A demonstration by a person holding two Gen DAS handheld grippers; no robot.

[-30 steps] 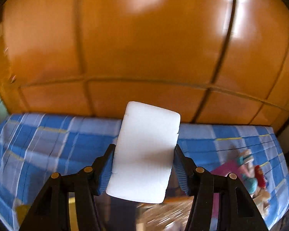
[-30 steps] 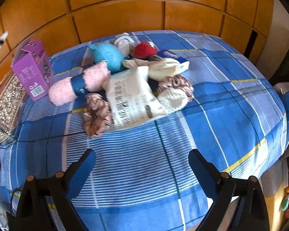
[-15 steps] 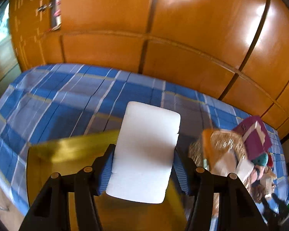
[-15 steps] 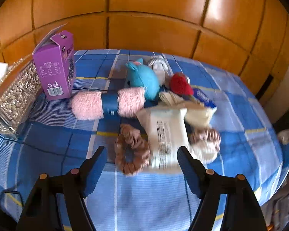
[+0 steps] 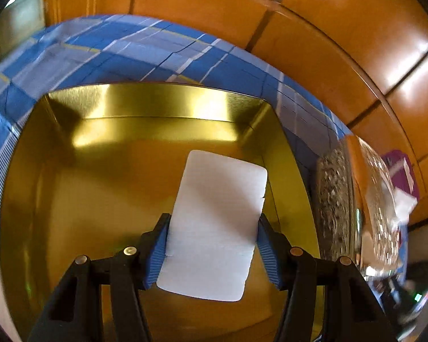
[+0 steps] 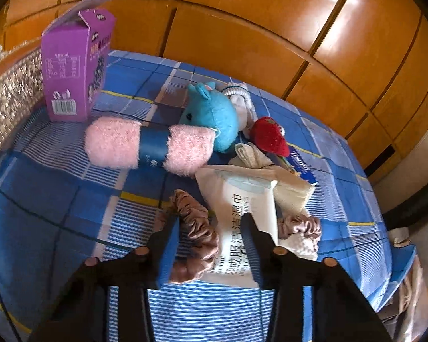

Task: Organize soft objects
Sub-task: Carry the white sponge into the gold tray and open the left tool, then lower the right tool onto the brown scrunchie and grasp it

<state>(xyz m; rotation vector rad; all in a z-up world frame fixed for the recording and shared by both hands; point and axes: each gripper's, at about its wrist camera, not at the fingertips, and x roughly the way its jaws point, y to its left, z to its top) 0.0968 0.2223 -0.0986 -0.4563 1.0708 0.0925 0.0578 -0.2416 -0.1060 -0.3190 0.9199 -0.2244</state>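
Observation:
My left gripper (image 5: 212, 228) is shut on a white foam pad (image 5: 214, 222) and holds it over the open gold tin (image 5: 157, 105) on the blue checked cloth. My right gripper (image 6: 209, 222) is open, its fingers straddling a brown scrunchie (image 6: 198, 236) beside a white wipes pack (image 6: 242, 219). Beyond lie a pink fluffy roll with a blue band (image 6: 151, 145), a blue plush toy (image 6: 211, 114), a red plush strawberry (image 6: 268, 135) and a second scrunchie (image 6: 299, 225).
A purple carton (image 6: 74, 65) stands at the back left, next to a glittery lid (image 6: 11, 94), which also shows in the left wrist view (image 5: 336, 199). Orange wooden panels (image 6: 242, 28) back the bed. The bed edge drops off at the right (image 6: 399, 256).
My left gripper has swung down with the pad, from facing the panels to over the gold tin. My right gripper has moved forward to the scrunchie and its jaws have narrowed.

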